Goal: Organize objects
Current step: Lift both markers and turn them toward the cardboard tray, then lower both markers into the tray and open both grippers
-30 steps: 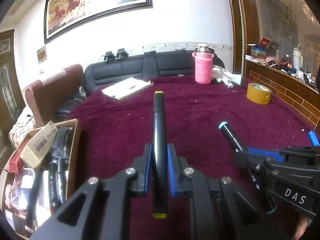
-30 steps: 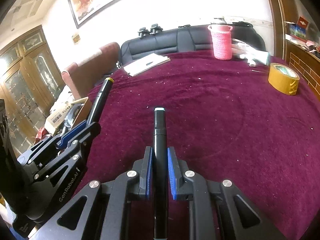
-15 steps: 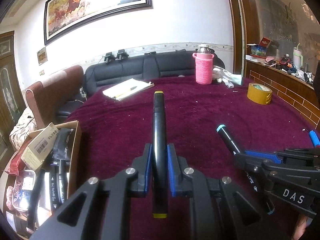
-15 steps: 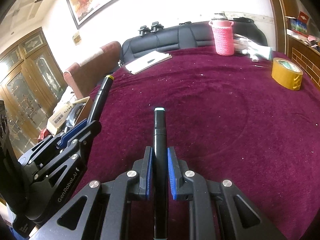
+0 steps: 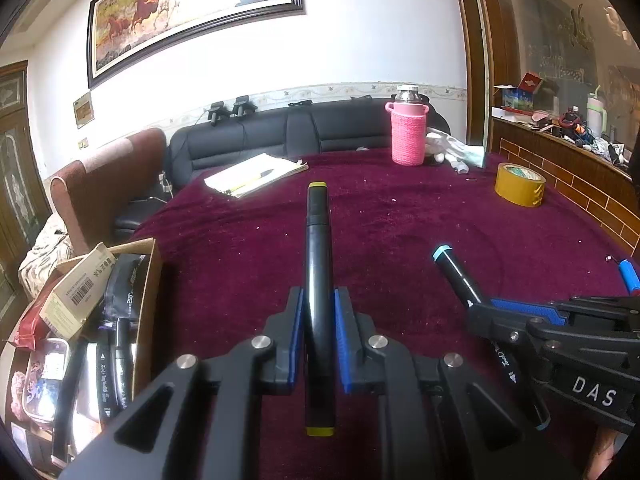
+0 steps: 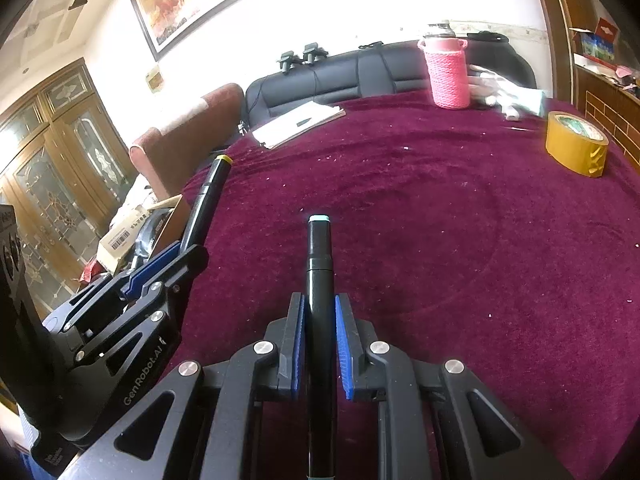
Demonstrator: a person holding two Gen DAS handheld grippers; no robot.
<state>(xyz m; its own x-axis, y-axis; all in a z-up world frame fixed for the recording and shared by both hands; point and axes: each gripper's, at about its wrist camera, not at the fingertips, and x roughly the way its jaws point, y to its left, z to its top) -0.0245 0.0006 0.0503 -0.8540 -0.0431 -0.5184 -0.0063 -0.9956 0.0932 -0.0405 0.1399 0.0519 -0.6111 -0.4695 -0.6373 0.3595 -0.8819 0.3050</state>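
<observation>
While held above a wide table draped in deep maroon velvet cloth point(image 5: 400, 248), clamped tight: left black two-finger gripper point(image 5: 319, 340) on a black marker with yellow end caps point(image 5: 318, 280), right black two-finger gripper point(image 6: 320, 344) on a black marker with a pale blue cap point(image 6: 320, 300). Both markers pointed forward, off the cloth. Stood at the far edge: pink knitted-sleeve flask point(image 5: 407, 132), just beside crumpled white cloth point(image 5: 452, 148). Lay near the far left: open white notebook point(image 5: 256, 174). Sat by the right edge: yellow roll of tape point(image 6: 576, 144). Butted against the left edge: open cardboard box of markers point(image 5: 120, 320). Lined behind: black leather sofa point(image 5: 288, 132), framed horse painting point(image 5: 192, 8) above. Broad bare cloth mid-table
</observation>
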